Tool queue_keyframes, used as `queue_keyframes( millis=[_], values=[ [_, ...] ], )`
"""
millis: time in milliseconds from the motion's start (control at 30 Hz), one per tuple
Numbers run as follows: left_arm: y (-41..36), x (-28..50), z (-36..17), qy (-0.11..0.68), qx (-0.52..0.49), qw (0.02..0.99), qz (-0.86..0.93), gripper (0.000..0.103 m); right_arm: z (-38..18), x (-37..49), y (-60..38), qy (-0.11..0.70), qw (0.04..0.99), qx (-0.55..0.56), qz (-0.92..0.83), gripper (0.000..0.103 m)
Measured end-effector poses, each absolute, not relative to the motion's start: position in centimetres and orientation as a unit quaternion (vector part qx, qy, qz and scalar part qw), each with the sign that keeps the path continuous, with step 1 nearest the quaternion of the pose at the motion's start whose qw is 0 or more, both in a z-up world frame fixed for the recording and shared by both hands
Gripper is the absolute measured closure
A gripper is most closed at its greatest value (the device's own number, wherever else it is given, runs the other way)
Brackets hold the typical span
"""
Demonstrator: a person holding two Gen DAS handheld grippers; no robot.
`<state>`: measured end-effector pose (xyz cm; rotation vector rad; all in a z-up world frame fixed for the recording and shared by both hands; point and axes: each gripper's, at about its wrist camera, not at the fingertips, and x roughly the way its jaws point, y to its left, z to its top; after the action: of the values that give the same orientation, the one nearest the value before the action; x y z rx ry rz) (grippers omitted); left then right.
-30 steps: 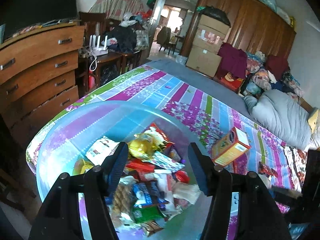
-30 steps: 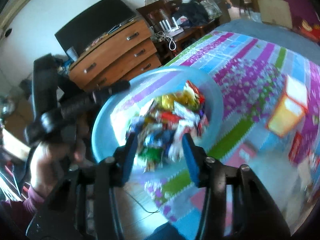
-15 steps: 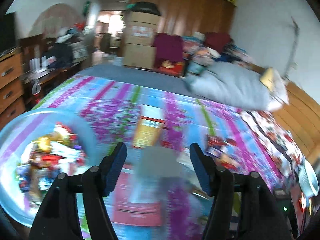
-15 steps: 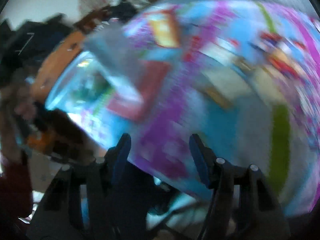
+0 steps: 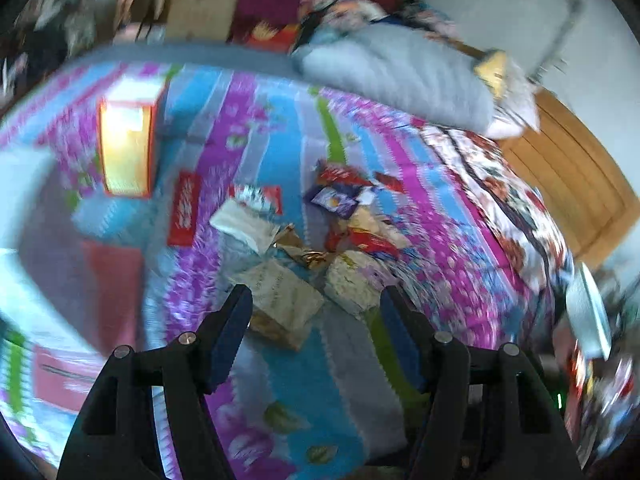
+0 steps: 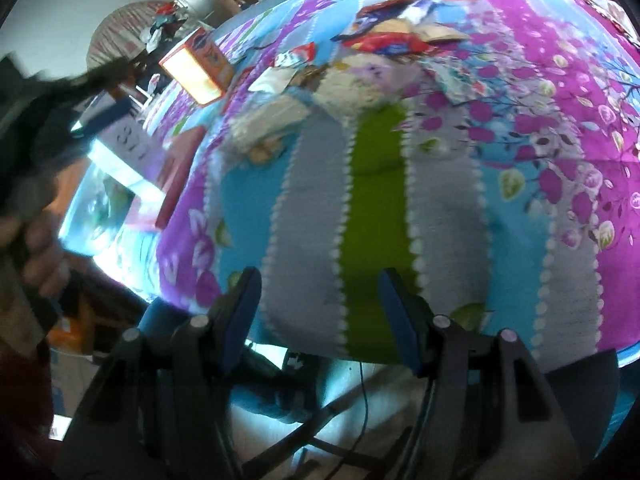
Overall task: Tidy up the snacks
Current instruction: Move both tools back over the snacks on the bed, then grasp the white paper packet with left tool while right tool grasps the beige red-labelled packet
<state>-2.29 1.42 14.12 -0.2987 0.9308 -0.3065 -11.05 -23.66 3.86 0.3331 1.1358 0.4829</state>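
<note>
A: In the left wrist view, left gripper (image 5: 316, 300) spread and empty, hanging over a loose heap of crinkled snack packets (image 5: 320, 240) on the striped floral bedsheet (image 5: 280, 380). Best to single out the pale cream packet (image 5: 280, 300) nearest the tips, then pinch an edge.

B: In the right wrist view, right gripper (image 6: 320, 284) empty too, jaws opening, well short of the same heap. Hard to read: packet labels, motion-smeared. Orange-rimmed cardboard box (image 6: 196, 64) clear enough; pale blue plastic tub (image 6: 100, 204) cut off at left.
</note>
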Motion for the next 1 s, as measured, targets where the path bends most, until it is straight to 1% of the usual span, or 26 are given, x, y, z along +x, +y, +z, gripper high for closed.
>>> queue_keyframes(
  millis=[133, 233, 333, 400, 567, 767, 833, 867, 900, 933, 967, 1000],
  values=[
    [1.6, 4.3, 10.3, 0.485, -0.184, 0.849, -0.104, 0.035, 2.8, -10.6, -25.6, 0.526, 0.803, 0.175, 0.218, 0.036],
    [1.7, 8.9, 6.9, 0.515, -0.198, 0.830, -0.078, 0.035, 1.9, -10.1, -27.1, 0.530, 0.792, 0.216, 0.215, 0.036],
    [2.6, 11.8, 3.5, 0.544, -0.218, 0.810, -0.018, 0.035, 1.7, -9.8, -27.6, 0.529, 0.785, 0.230, 0.223, 0.036],
    [2.9, 12.7, 2.2, 0.546, -0.225, 0.807, 0.006, 0.035, 1.6, -9.8, -27.7, 0.531, 0.783, 0.230, 0.231, 0.033],
    [1.6, 13.9, 2.3, 0.542, -0.190, 0.818, 0.023, 0.030, 1.4, -9.7, -27.5, 0.531, 0.779, 0.229, 0.242, 0.028],
    [-0.5, 14.1, 1.7, 0.534, -0.095, 0.839, 0.034, 0.028, 1.4, -9.8, -27.6, 0.528, 0.778, 0.236, 0.244, 0.027],
    [-0.7, 13.9, 1.7, 0.528, -0.068, 0.846, 0.031, 0.036, 1.4, -9.7, -27.6, 0.528, 0.779, 0.233, 0.244, 0.027],
    [-0.7, 13.8, 1.8, 0.527, -0.060, 0.847, 0.028, 0.049, 1.5, -9.7, -27.6, 0.527, 0.780, 0.232, 0.244, 0.027],
    [-0.5, 13.7, 2.0, 0.527, -0.055, 0.848, 0.024, 0.054, 1.7, -9.8, -27.6, 0.525, 0.782, 0.230, 0.244, 0.028],
    [-0.2, 13.6, 2.3, 0.527, -0.059, 0.848, 0.016, 0.056, 1.8, -9.7, -27.4, 0.524, 0.784, 0.228, 0.243, 0.028],
    [0.1, 13.4, 2.5, 0.527, -0.065, 0.847, 0.007, 0.064, 2.1, -9.7, -27.4, 0.520, 0.787, 0.226, 0.244, 0.029],
    [0.4, 13.2, 3.0, 0.523, -0.065, 0.850, 0.001, 0.064, 2.4, -9.6, -27.4, 0.515, 0.790, 0.224, 0.245, 0.030]
  ],
)
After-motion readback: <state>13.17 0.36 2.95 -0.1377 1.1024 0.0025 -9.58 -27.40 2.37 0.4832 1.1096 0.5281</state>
